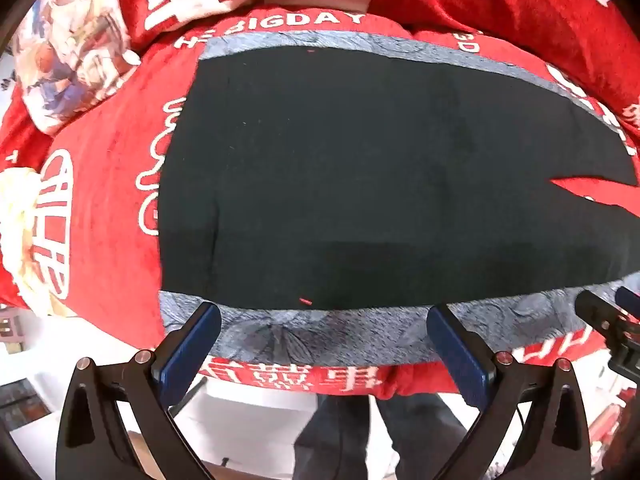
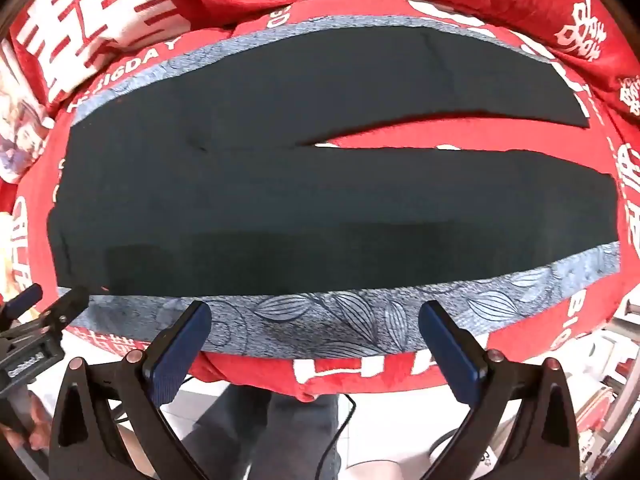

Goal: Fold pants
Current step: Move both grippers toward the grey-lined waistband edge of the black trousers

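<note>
1. I see the dark pants [image 1: 360,176] spread flat across the middle of both views; they lie on a blue-grey leaf-patterned cloth [image 1: 320,336], whose edge shows as a band along the lower and upper sides of the pants.
2. In the right wrist view the pants [image 2: 280,208] show both legs running toward the right of the frame, with a wedge of red showing between them; the waist end sits at the left.
3. Under the patterned cloth lies a red blanket [image 1: 104,184] with white lettering and characters; it covers the surface and bunches into folds along the top of both frames.
4. A printed cushion [image 1: 68,56] rests at the upper left of the left wrist view.
5. My left claw [image 1: 324,344] is spread wide, holding nothing, its blue pads just over the near band of the patterned cloth.
6. My right claw [image 2: 316,340] is likewise wide and empty, over the same band.
7. Below the blanket's near edge I see pale floor [image 2: 384,416], a dark cable and the operator's trousered legs [image 1: 344,440].
</note>
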`<state>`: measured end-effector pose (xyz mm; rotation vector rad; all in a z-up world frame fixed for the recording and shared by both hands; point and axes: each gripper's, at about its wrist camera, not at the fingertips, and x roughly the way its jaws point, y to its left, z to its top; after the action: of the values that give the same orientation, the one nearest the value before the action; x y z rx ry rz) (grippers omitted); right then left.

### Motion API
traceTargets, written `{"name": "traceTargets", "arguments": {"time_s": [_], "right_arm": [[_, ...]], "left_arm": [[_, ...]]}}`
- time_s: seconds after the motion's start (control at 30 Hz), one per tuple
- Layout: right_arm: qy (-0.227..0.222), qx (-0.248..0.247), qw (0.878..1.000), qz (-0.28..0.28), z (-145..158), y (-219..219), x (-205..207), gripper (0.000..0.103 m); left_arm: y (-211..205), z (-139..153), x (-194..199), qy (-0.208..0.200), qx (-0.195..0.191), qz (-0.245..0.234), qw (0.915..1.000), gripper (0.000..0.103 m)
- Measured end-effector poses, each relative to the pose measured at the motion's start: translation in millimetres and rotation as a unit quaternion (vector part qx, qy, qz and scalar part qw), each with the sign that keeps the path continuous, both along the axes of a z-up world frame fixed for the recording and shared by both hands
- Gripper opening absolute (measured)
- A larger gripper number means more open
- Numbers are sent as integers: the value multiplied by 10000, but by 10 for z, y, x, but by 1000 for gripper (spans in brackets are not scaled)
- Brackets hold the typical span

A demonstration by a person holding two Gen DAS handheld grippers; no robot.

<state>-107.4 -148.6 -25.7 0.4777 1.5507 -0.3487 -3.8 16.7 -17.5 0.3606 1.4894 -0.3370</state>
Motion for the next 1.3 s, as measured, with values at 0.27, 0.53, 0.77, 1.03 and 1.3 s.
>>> {"name": "traceTargets", "arguments": {"time_s": [0.27,0.53,0.77,1.03,1.3], "right_arm": [[82,-55,9998,-148,15,-56,-62,103],[52,-102,9999,-58,-7,-3,-109,103],[-48,-54,10000,-34,5,78,-141,103],[-26,-63,10000,-50,-26,114,-158,103],[21,-154,9999,37,-31,199,-158,103]], "left_arm": [[21,-10,-53,-119,160,-60,9998,103],[61,-110,-122,85,86,53,9999,103],[61,-98,-186,-1,147,64,9999,103],[75,-132,-140,6,214,15,9998,103],[126,-139,-120,6,210,34,9998,103]]}}
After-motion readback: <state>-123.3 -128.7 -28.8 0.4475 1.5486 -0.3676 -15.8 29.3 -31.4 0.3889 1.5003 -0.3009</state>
